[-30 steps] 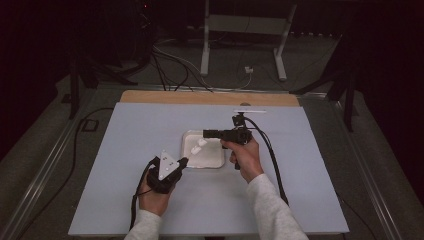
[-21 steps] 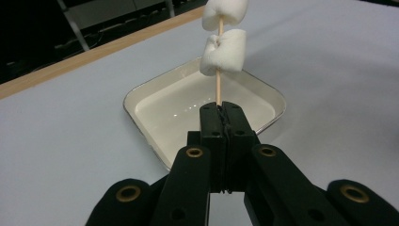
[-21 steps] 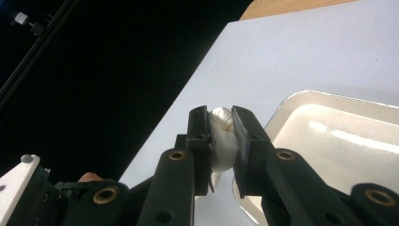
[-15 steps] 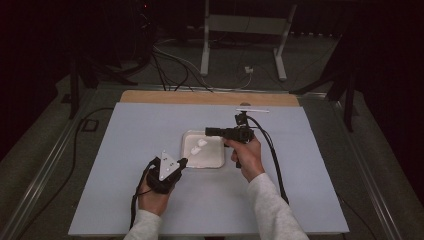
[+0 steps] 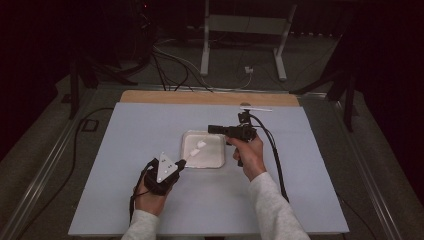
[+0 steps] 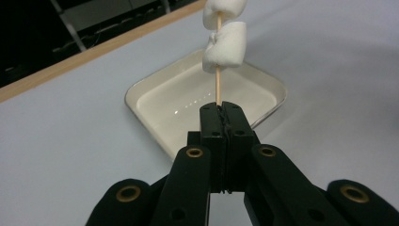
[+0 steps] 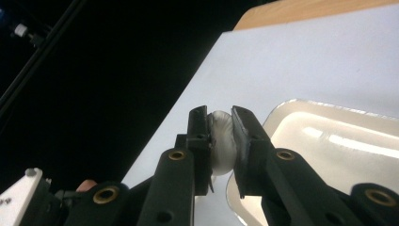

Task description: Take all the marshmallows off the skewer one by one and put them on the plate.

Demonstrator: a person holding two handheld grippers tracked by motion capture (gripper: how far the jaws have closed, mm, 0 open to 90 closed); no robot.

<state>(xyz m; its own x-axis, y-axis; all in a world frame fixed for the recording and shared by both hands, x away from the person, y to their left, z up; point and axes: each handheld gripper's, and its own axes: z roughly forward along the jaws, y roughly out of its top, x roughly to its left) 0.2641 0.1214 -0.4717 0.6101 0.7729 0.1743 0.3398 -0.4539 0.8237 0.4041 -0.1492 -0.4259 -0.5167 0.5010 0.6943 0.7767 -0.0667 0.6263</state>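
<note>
The left gripper [image 5: 181, 163] is clenched on a skewer [image 6: 218, 87] carrying 2 marshmallows [image 6: 225, 46], held up over the near-left part of the tray [image 5: 218, 161]. The tray sits mid-mat [image 5: 125, 130]. The right gripper [image 5: 211, 128] hovers above the tray's far edge, pointing left, jaws squeezing a third marshmallow [image 7: 221, 141] flat between them. A white stick [image 5: 256, 108] lies near the mat's far edge.
</note>
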